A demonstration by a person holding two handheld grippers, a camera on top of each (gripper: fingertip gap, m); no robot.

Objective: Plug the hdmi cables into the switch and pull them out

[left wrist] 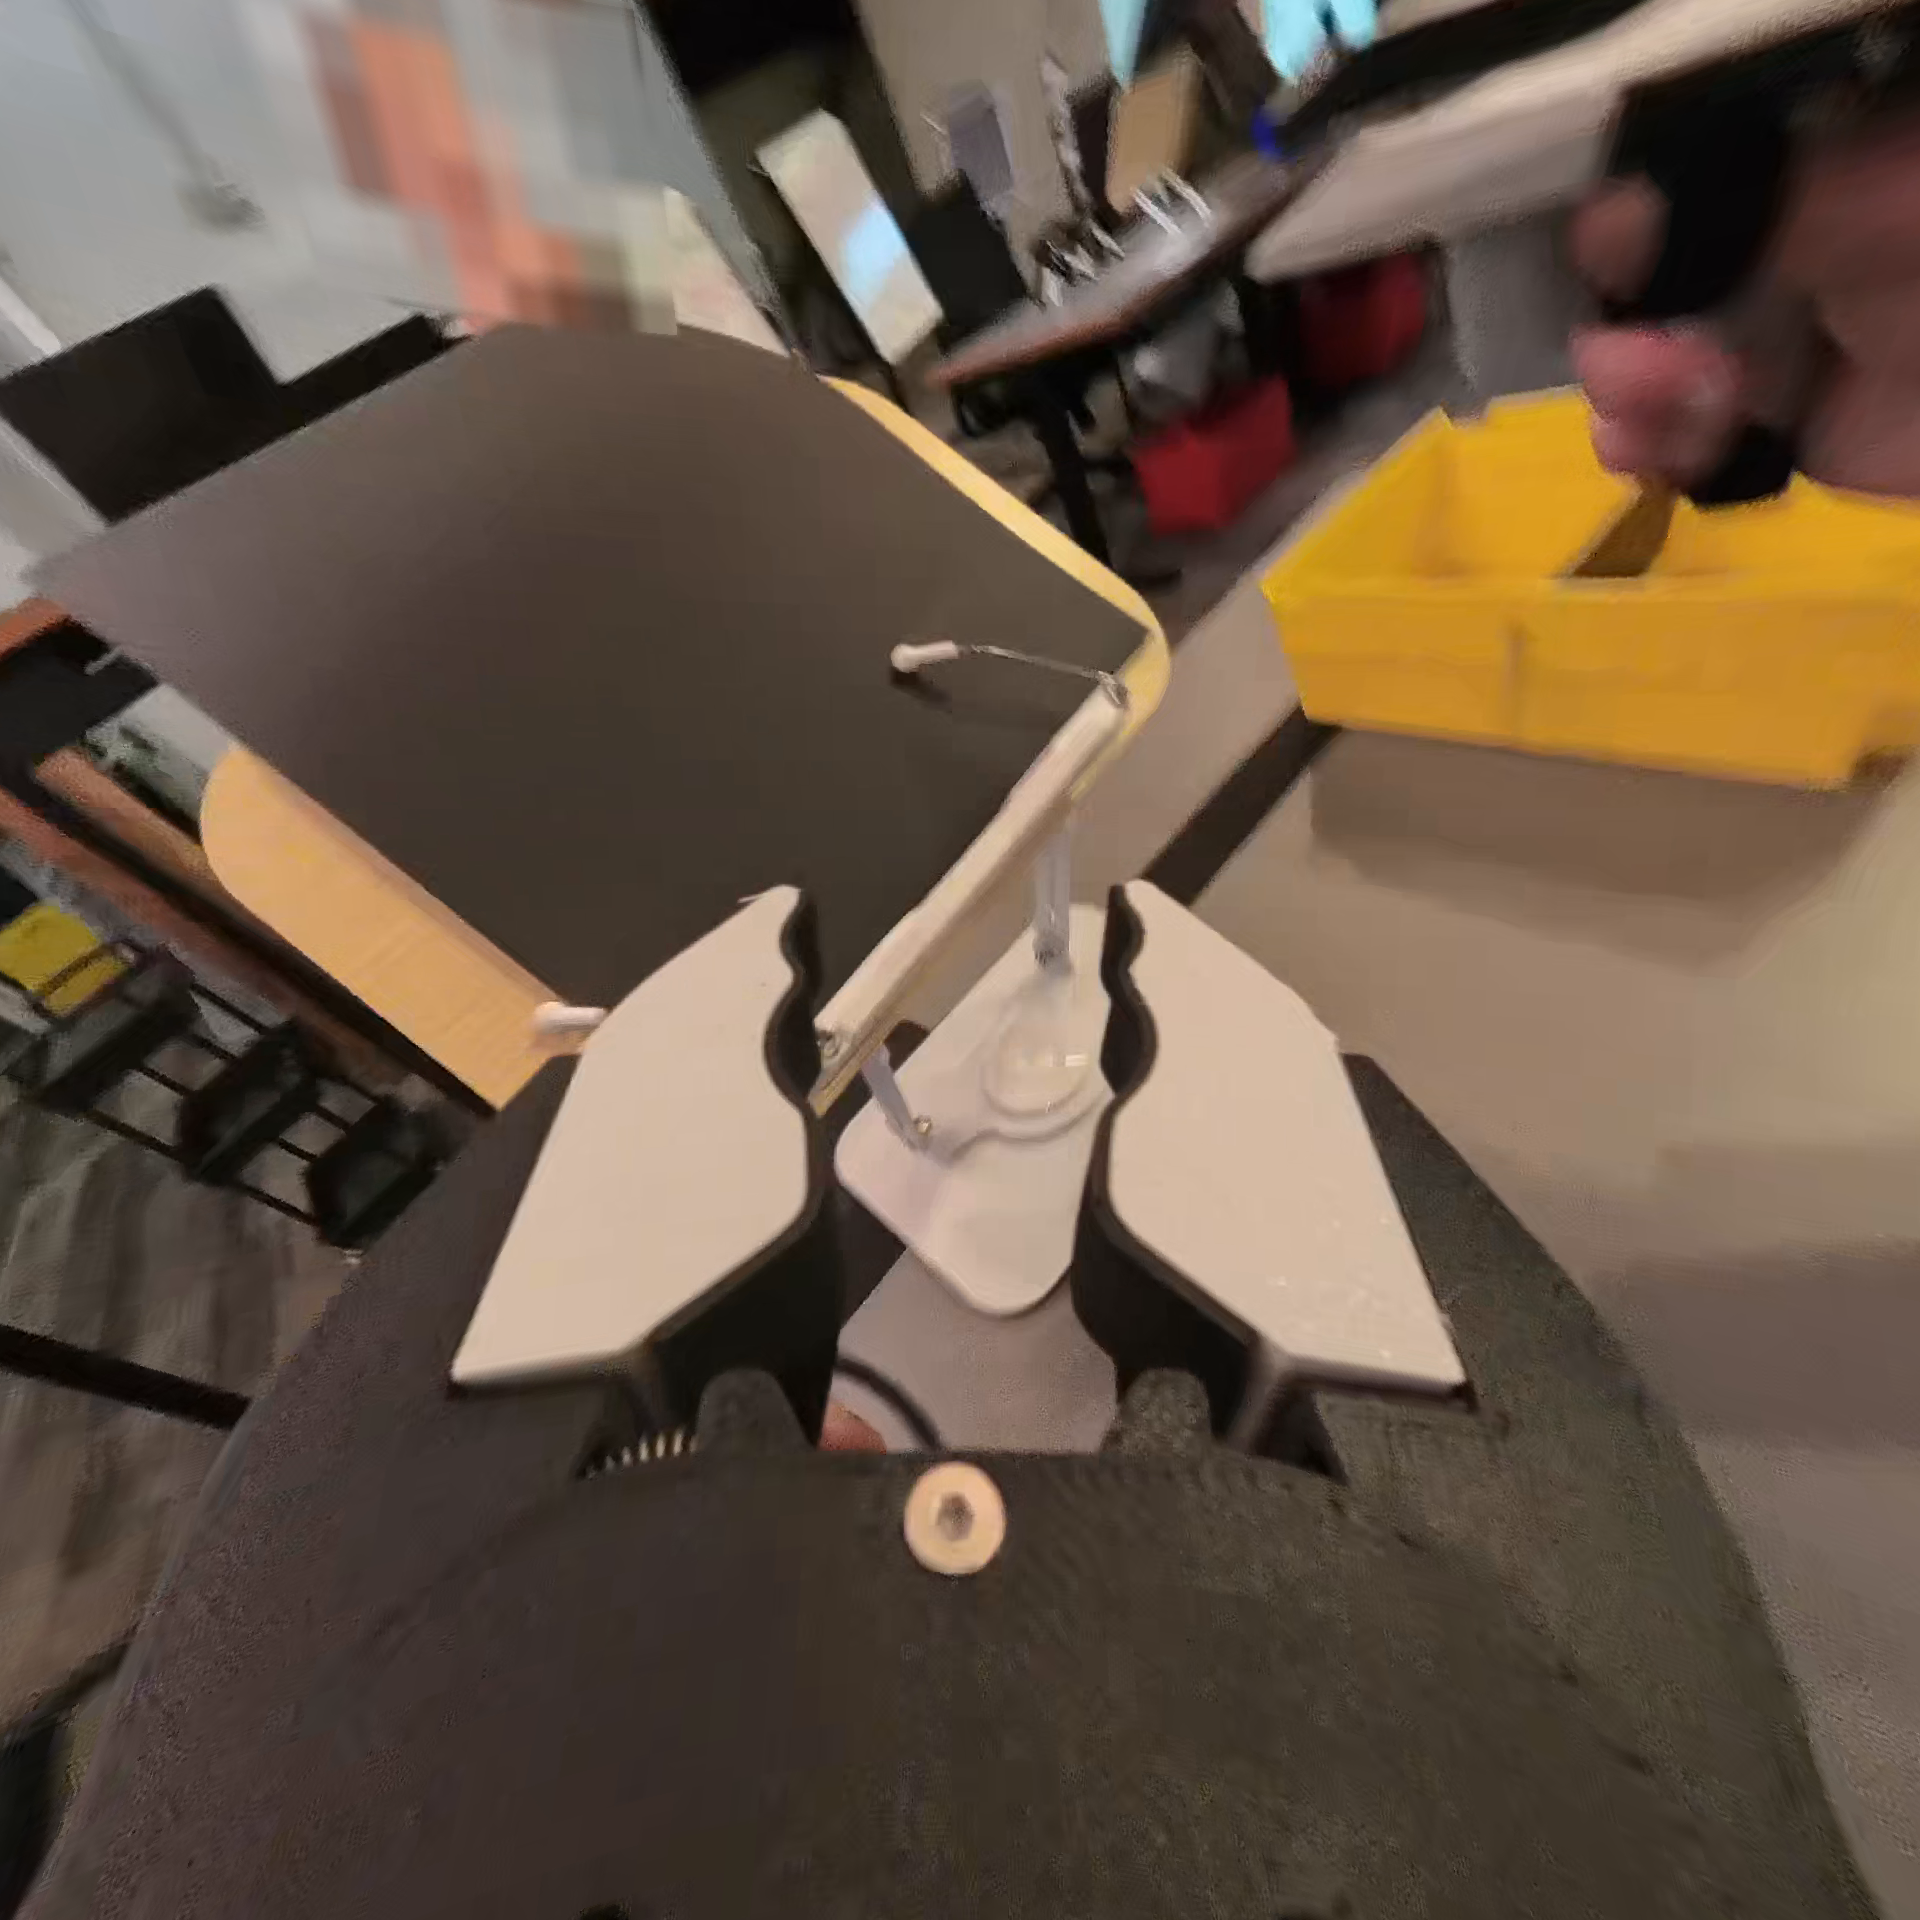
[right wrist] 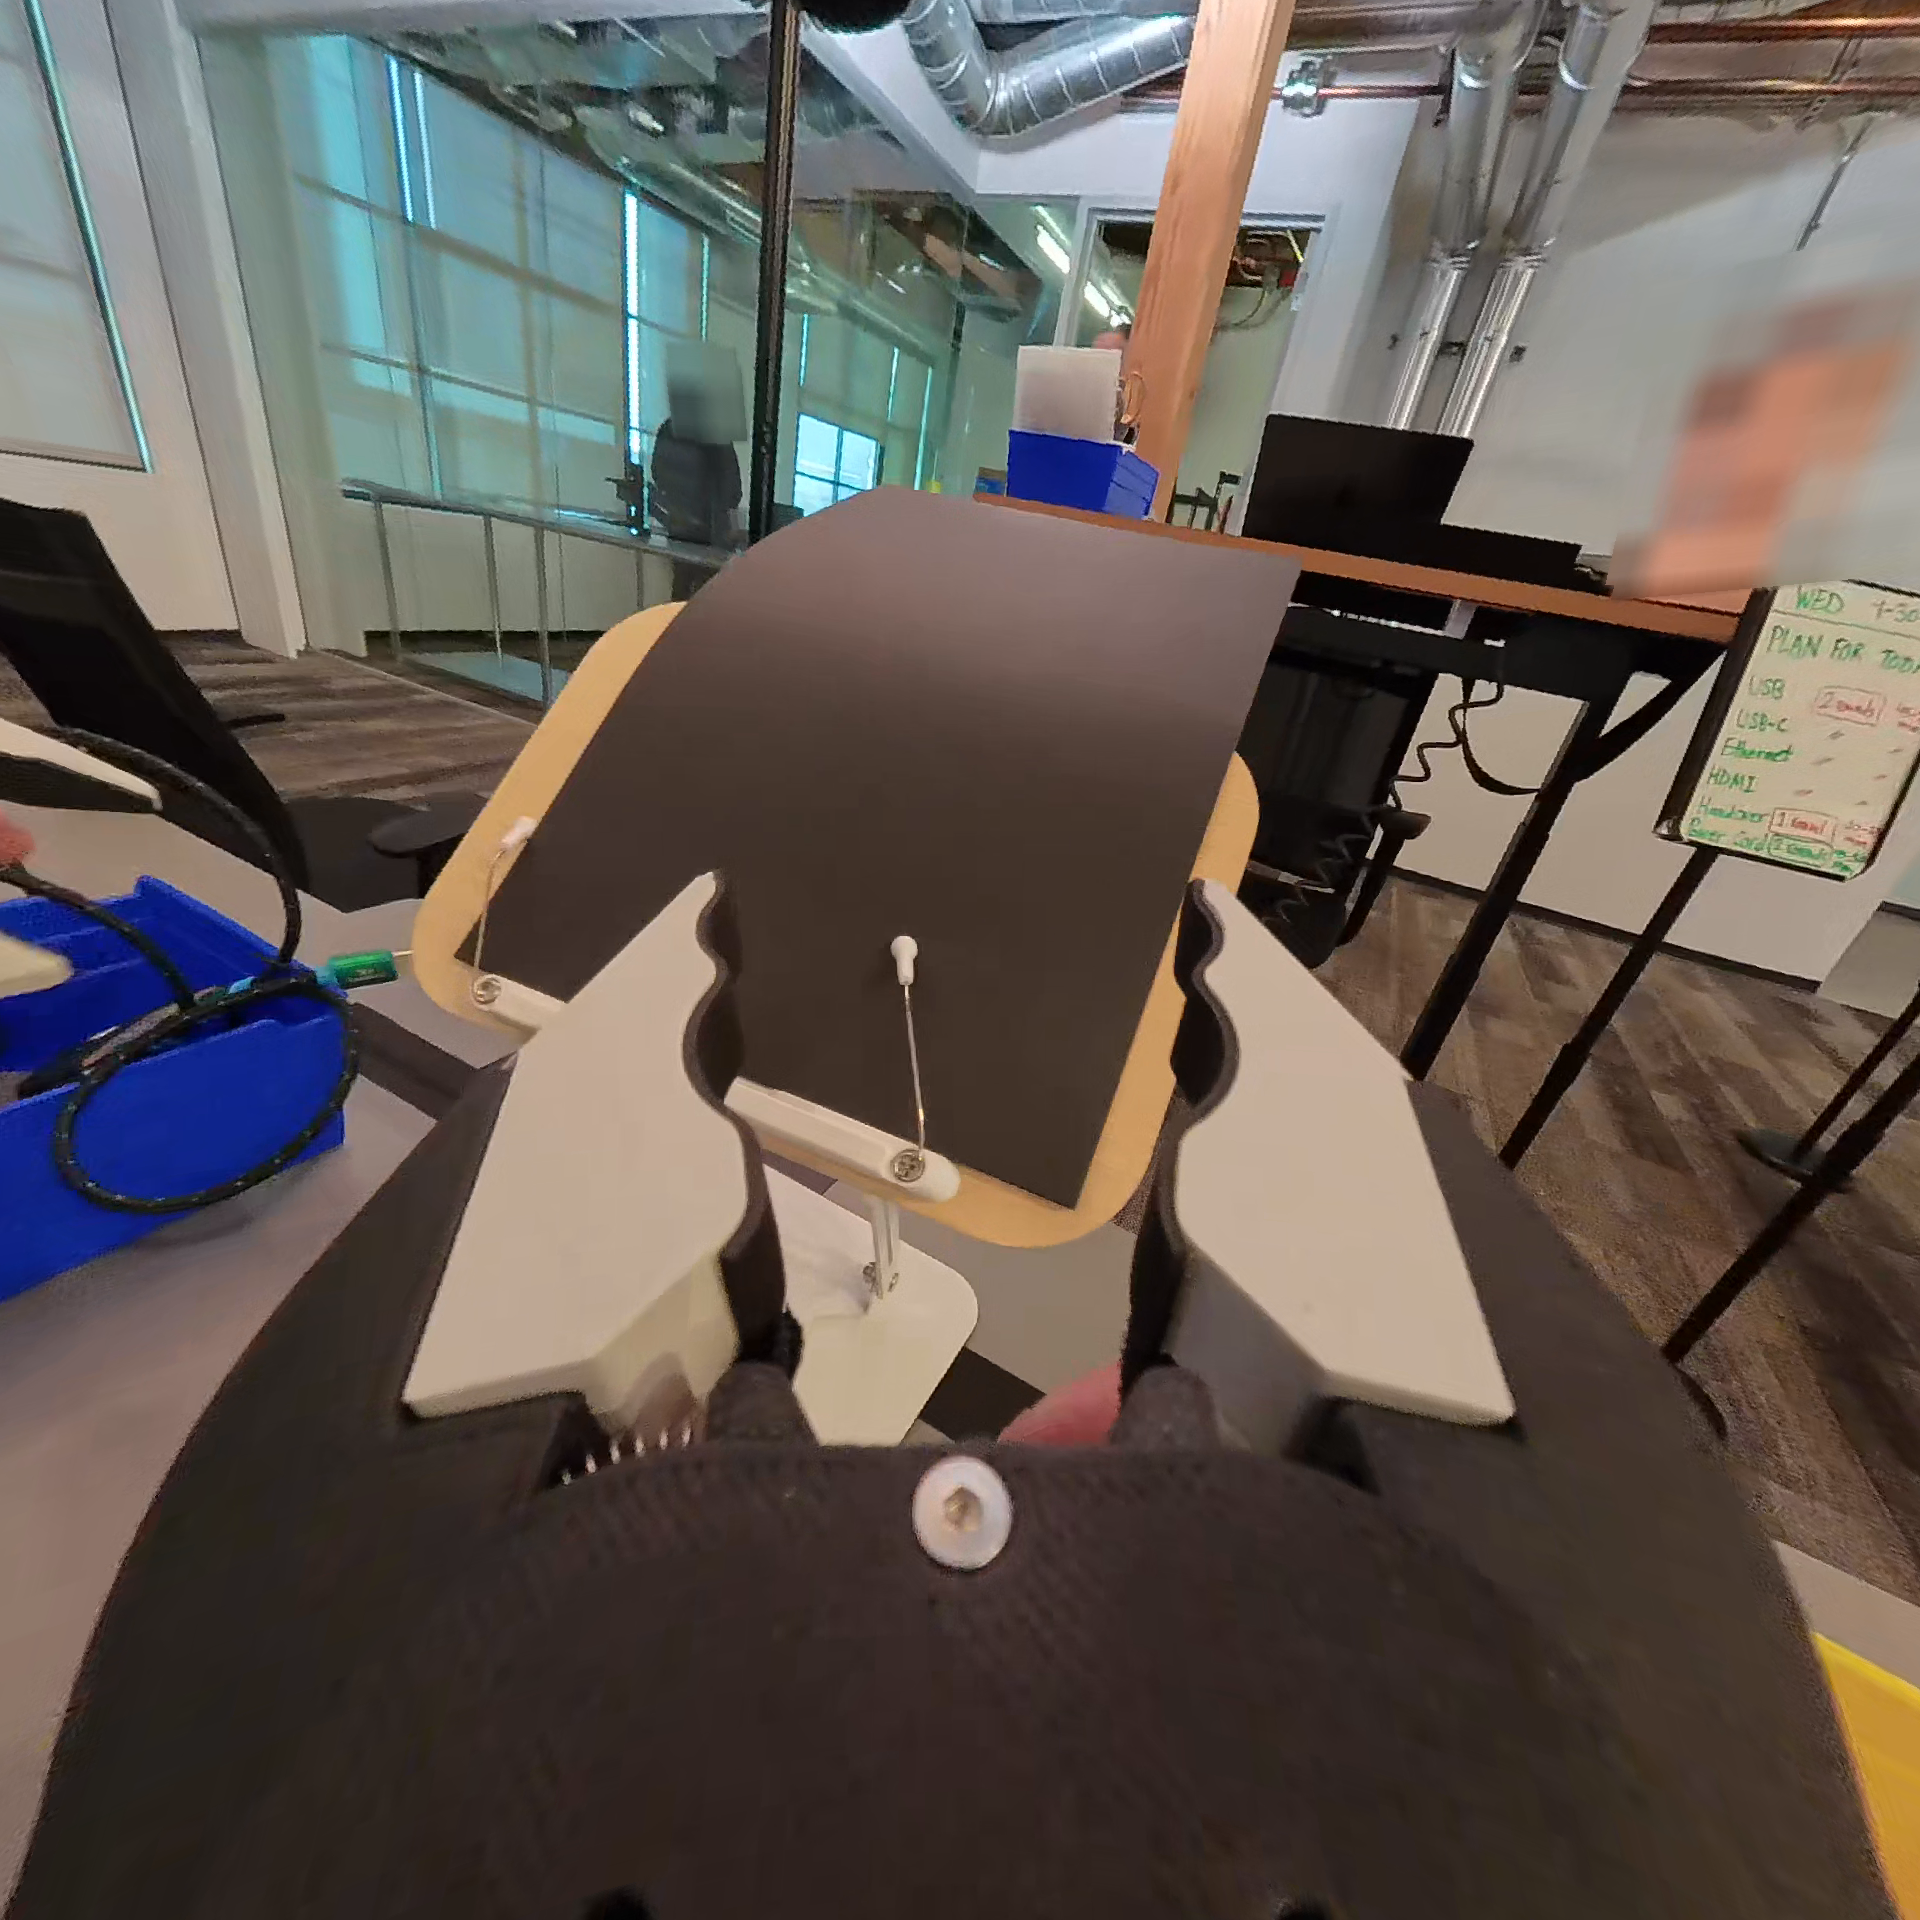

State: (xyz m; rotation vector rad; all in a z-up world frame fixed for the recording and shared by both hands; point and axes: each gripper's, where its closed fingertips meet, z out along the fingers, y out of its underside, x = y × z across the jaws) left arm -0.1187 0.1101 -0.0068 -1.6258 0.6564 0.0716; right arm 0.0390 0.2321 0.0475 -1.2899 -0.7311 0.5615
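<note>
Grippers (left wrist: pixel 961 997) (right wrist: pixel 951 997) agape, switch unseen.

A tilted board on a stand (right wrist: pixel 883 831) fills the centre of the right wrist view, a bin holding coiled cable (right wrist: pixel 156 1101) at left, a whiteboard (right wrist: pixel 1808 727) at right, a desk (right wrist: pixel 1455 592) behind

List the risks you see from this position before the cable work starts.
1. Both the left gripper and right gripper are open and empty close to the tilted black sheet on its stand; a forward push could tip it.
2. The braided black cable loops over the blue bin's edge and could snag.
3. No switch is in view, so reaching would be blind.
</note>
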